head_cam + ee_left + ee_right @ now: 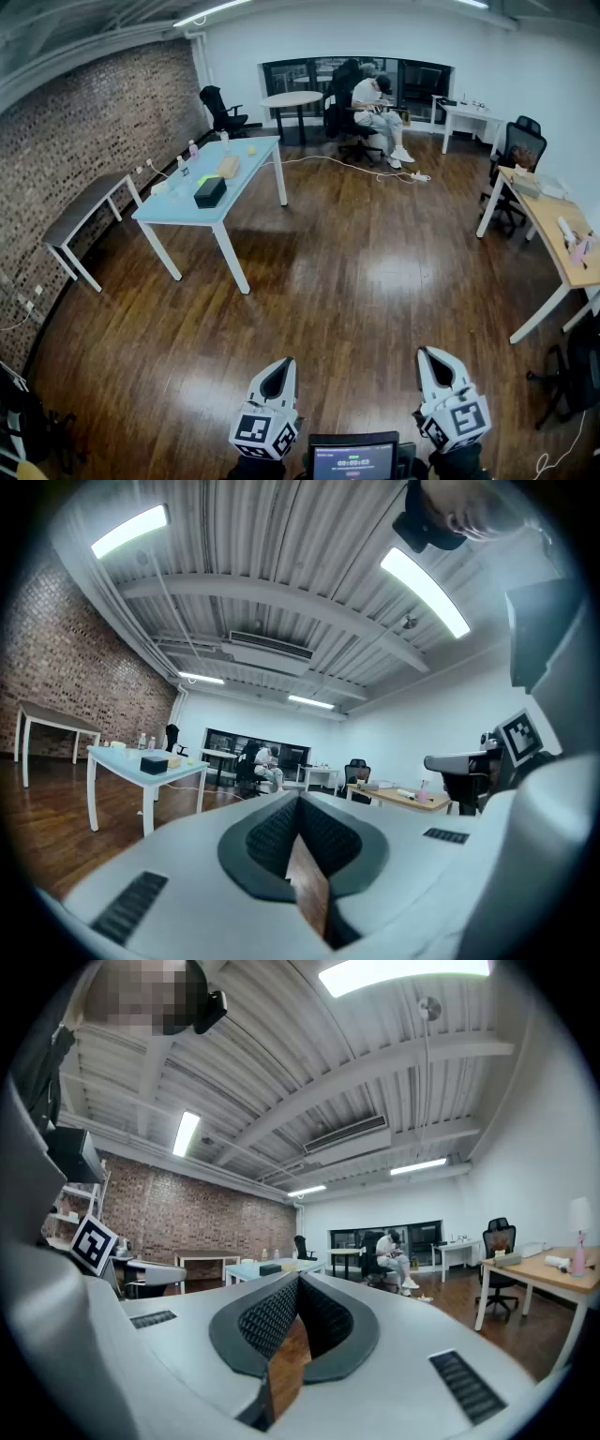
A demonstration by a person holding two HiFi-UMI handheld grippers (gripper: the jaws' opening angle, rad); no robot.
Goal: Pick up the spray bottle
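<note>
Both grippers are held low at the bottom of the head view, far from any table. My left gripper (277, 364) (300, 799) is shut, its tips meeting with nothing between them. My right gripper (429, 353) (300, 1277) is also shut and empty. A pink bottle with a white top (578, 1258) (424, 787) (578, 249) stands on the wooden desk (548, 225) at the right. Small bottles (193, 149) stand along the far side of the light blue table (178, 211) at the left. They are too small to tell which has a spray head.
A black box (209, 191) and a tan block (228, 167) lie on the blue table. A grey bench (80, 214) runs along the brick wall. A person (379, 108) sits at the back by the windows. Black office chairs (517, 150) stand near the wooden desk. Wood floor (347, 300) lies ahead.
</note>
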